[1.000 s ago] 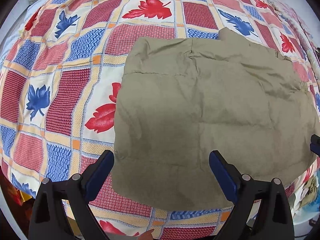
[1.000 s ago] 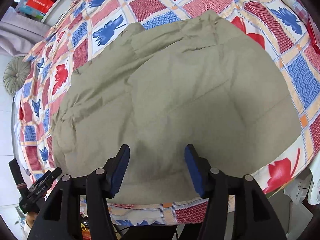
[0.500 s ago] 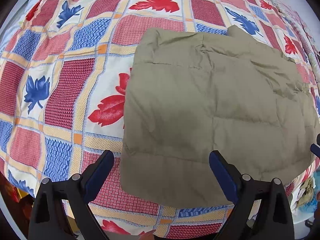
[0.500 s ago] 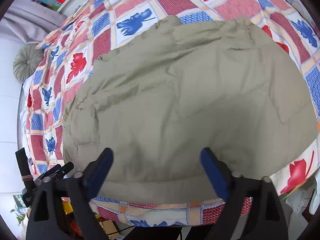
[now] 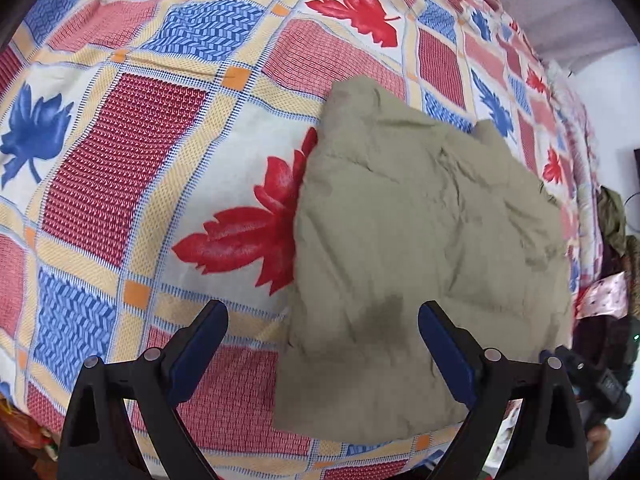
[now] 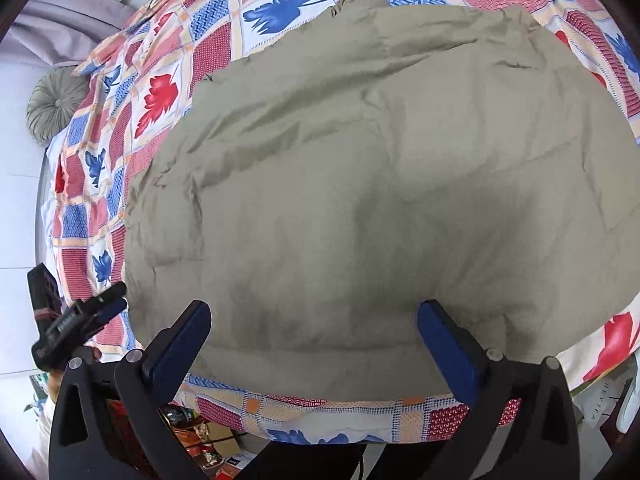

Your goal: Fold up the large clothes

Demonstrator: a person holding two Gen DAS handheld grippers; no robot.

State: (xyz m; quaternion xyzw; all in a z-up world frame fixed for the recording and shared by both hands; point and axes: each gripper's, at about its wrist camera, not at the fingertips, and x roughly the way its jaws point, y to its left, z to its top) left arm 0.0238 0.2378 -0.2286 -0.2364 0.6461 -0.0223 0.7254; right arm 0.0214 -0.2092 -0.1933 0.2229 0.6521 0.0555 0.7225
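An olive-green padded garment [image 5: 420, 248] lies folded into a rough rectangle on the bed, near its front edge. It fills most of the right wrist view [image 6: 380, 184]. My left gripper [image 5: 322, 334] is open and empty, above the garment's near left corner. My right gripper [image 6: 314, 334] is open wide and empty, above the garment's near edge. The left gripper also shows at the left edge of the right wrist view [image 6: 76, 320].
The bed has a patchwork cover [image 5: 132, 152] with red and blue leaves. A round grey cushion [image 6: 56, 108] lies at the head end. Clutter and boxes [image 6: 208, 444] sit on the floor below the bed edge. Clothes [image 5: 612, 220] hang at the right.
My right gripper has opened wider. My left gripper has moved left and closer to the bed, so the garment now sits right of centre. The garment has not moved.
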